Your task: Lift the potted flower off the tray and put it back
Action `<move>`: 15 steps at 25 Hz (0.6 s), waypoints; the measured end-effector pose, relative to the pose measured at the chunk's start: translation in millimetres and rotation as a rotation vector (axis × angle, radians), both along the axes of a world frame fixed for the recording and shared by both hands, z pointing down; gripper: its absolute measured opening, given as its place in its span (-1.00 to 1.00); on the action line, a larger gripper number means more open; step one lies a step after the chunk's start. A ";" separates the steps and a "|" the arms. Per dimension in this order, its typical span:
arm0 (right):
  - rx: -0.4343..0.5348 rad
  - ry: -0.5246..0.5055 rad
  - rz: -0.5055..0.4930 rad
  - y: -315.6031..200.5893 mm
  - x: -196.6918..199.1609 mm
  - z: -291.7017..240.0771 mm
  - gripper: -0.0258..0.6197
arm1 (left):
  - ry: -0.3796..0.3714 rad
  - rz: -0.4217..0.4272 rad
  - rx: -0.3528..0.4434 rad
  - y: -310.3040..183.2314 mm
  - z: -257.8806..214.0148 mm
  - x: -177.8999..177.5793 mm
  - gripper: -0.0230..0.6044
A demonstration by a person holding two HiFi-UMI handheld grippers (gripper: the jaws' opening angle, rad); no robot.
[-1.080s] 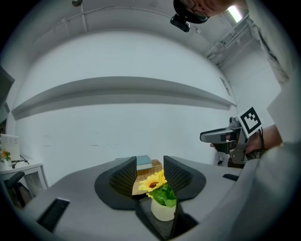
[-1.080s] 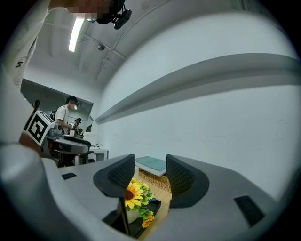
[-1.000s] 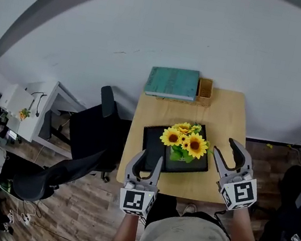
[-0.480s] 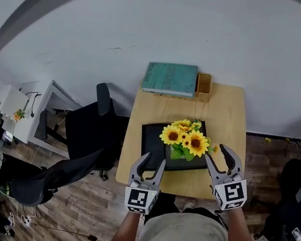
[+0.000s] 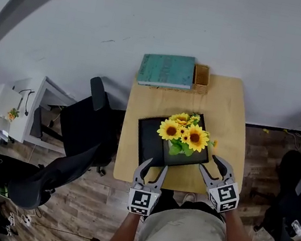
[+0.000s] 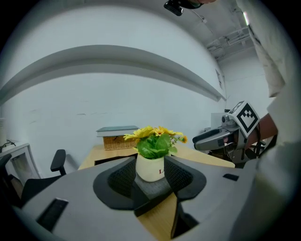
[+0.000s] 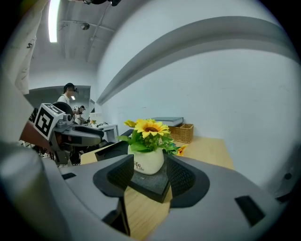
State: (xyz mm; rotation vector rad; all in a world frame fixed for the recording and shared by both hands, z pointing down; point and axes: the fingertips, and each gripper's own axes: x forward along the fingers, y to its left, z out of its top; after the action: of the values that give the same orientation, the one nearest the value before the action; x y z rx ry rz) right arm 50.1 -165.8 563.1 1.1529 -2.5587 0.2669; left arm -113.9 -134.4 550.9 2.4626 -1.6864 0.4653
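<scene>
The potted flower [image 5: 185, 136], yellow sunflowers in a white pot, stands on the right part of a black tray [image 5: 150, 140] on the wooden table [image 5: 221, 109]. My left gripper [image 5: 154, 165] hangs open at the table's near edge, just in front of the tray. My right gripper [image 5: 212, 164] is open too, off the tray's near right corner. In the left gripper view the pot [image 6: 150, 168] shows beyond the open jaws, apart from them, on the tray's corner [image 6: 153, 187]. The right gripper view frames the pot [image 7: 149, 160] the same way, with nothing between the pads.
A teal book [image 5: 166, 70] lies on a wicker basket [image 5: 202, 78] at the table's far edge against the wall. Black office chairs [image 5: 88, 129] stand left of the table. A person [image 7: 68, 96] stands far off in the right gripper view.
Both grippers have come down and drawn in toward the tray's near side. Their jaws stay open and the pot has not moved.
</scene>
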 end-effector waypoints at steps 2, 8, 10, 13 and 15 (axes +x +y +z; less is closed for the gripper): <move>-0.018 0.009 -0.011 5.9 -1.6 7.6 -0.20 | 0.000 0.003 -0.013 3.7 6.4 0.7 -0.32; -0.035 0.047 -0.061 11.3 -13.2 19.5 -0.19 | 0.000 0.012 -0.048 5.8 19.2 3.1 -0.30; -0.033 0.053 -0.073 8.7 -17.0 20.2 -0.18 | -0.011 0.027 -0.056 3.2 20.7 3.3 -0.28; -0.033 0.065 -0.088 1.5 -22.4 22.7 -0.14 | -0.023 0.055 -0.070 -5.8 23.1 3.4 -0.24; -0.036 0.070 -0.096 -4.6 -26.7 23.4 -0.12 | -0.033 0.085 -0.086 -13.5 27.8 4.4 -0.20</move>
State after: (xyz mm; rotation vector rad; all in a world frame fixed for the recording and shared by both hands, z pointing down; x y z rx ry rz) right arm 23.4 -170.4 586.4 1.0051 -2.5292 0.2445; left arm -109.5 -148.0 578.7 2.4849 -1.5438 0.5796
